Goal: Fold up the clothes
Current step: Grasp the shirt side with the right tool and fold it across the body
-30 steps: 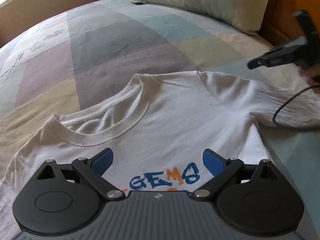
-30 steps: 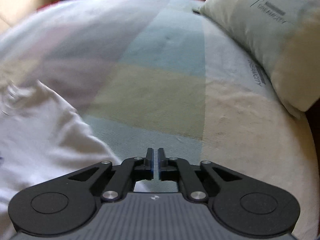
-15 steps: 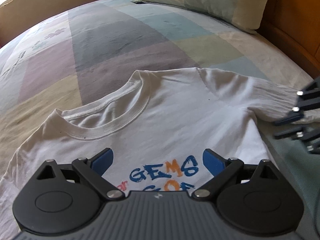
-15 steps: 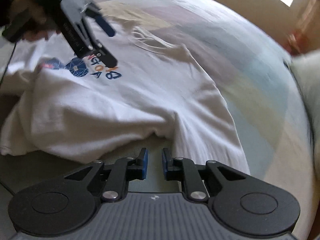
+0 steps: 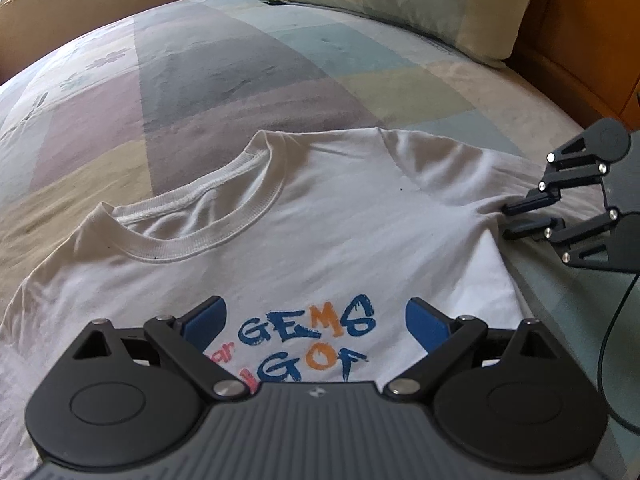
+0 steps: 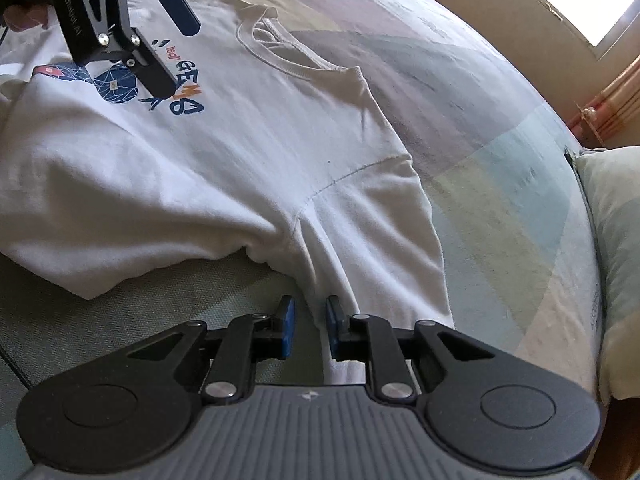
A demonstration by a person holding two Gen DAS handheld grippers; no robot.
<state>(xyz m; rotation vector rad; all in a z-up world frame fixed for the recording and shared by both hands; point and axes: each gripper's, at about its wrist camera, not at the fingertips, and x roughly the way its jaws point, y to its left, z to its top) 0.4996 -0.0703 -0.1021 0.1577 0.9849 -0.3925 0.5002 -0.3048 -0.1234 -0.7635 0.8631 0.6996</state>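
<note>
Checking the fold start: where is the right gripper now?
In the left wrist view, the right gripper is at the right edge, its tips at the sleeve of the white T-shirt.

Location: home bedroom. Indicators: bed with pastel patchwork bedsheet [image 5: 248, 92], pillow [image 5: 420, 4] against wooden headboard [image 5: 580, 40], window [image 6: 588, 4] beside a curtain [image 6: 612, 108].

- My left tongs [image 5: 316, 320] are matt black plastic with bright metal pivot pins; their pads [image 5: 424, 324] are smooth blue, rubbery-looking.
- My right tongs [image 6: 307, 326] have the same matt black links over a ribbed grey plastic body.
- The T-shirt [image 5: 328, 240] is soft white knit cloth, with a ribbed collar [image 5: 256, 216] and flat matt print.
- The bedsheet [image 5: 224, 80] is matt woven cloth, faintly creased.
- The pillow [image 5: 416, 0] wears matt cloth.
- The headboard [image 5: 576, 52] looks like smooth, slightly glossy wood.
</note>
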